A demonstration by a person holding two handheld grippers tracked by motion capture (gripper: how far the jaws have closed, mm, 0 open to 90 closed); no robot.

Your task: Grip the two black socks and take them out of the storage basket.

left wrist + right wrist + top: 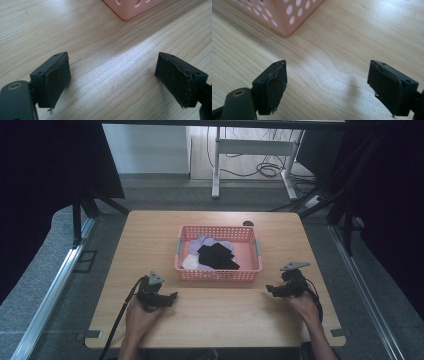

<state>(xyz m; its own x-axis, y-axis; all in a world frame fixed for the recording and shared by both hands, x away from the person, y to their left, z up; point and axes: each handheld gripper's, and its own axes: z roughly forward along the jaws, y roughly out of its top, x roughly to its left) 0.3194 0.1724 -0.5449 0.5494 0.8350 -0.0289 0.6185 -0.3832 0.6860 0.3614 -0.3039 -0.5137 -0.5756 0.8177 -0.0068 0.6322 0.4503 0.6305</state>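
A pink perforated basket stands in the middle of the wooden table. Inside it lie a black cloth, a lilac cloth and a white one. My left gripper rests low near the basket's front left corner, held by a hand, open with nothing between its pads. My right gripper sits near the front right corner, also open and empty. A corner of the basket shows past the left jaws, and the basket wall past the right ones.
Black curtains hang on both sides. Metal rails run along the floor beside the table. A white desk frame with cables stands beyond the far edge. A small dark disc lies behind the basket.
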